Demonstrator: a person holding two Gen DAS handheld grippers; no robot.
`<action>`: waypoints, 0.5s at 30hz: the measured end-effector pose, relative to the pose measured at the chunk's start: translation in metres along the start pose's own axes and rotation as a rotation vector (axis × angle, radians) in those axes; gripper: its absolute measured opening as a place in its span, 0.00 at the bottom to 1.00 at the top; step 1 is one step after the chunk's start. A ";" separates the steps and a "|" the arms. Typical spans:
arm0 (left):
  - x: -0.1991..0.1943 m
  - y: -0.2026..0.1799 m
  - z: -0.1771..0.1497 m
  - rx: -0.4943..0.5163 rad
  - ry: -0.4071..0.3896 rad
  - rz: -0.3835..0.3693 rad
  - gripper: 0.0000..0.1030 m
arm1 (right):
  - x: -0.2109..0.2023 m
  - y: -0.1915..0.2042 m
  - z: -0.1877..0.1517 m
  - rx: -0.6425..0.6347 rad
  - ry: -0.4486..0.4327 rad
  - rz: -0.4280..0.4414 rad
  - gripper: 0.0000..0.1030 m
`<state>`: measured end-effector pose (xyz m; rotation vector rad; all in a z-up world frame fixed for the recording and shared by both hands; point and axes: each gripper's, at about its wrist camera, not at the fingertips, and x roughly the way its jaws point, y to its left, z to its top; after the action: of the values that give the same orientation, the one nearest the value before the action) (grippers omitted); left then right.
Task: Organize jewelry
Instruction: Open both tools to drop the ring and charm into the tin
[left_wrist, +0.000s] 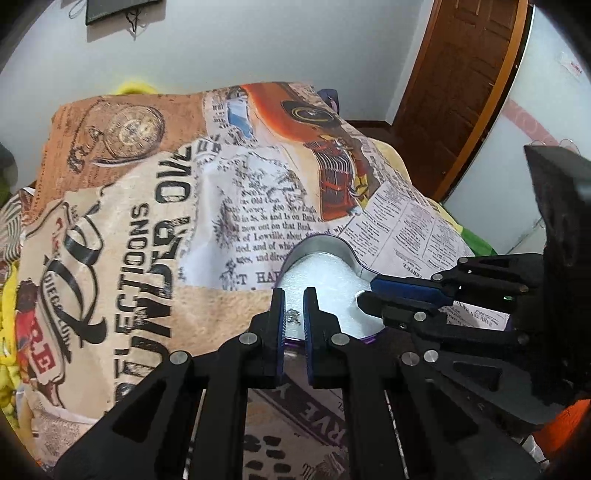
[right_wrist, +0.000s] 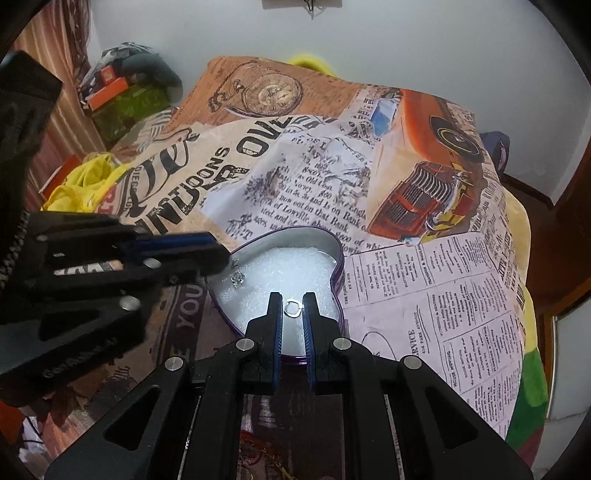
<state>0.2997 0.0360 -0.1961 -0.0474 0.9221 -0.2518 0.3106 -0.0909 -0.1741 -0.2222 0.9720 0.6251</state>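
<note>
A heart-shaped tin (left_wrist: 320, 240) (right_wrist: 295, 232), purple outside with a white foam pad inside, lies on a printed blanket. Both grippers hang over it. My left gripper (left_wrist: 294, 297) (right_wrist: 221, 255) is over the tin's left side, shut on a small silver earring (left_wrist: 294, 316) that dangles just above the foam (right_wrist: 238, 278). My right gripper (right_wrist: 294, 300) (left_wrist: 364, 295) is over the tin's near lobe, shut on a small silver ring-shaped earring (right_wrist: 293, 307) held between its pads close to the foam.
The blanket (left_wrist: 147, 229) (right_wrist: 424, 295) with newspaper, pocket-watch and red car prints covers a bed. Yellow cloth (right_wrist: 79, 184) and boxes (right_wrist: 110, 92) sit at the far left by a curtain. A wooden door (left_wrist: 458, 81) stands at the right.
</note>
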 end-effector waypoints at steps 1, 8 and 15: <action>-0.003 0.000 0.000 -0.002 -0.005 0.002 0.08 | -0.001 0.000 0.000 0.005 0.000 -0.001 0.11; -0.034 -0.005 0.000 -0.003 -0.052 0.024 0.10 | -0.024 0.003 0.000 0.022 -0.029 -0.022 0.13; -0.079 -0.022 -0.007 0.035 -0.113 0.063 0.31 | -0.069 0.010 -0.003 0.024 -0.112 -0.067 0.32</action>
<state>0.2443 0.0334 -0.1352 -0.0002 0.8047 -0.2051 0.2743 -0.1113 -0.1181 -0.1956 0.8608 0.5579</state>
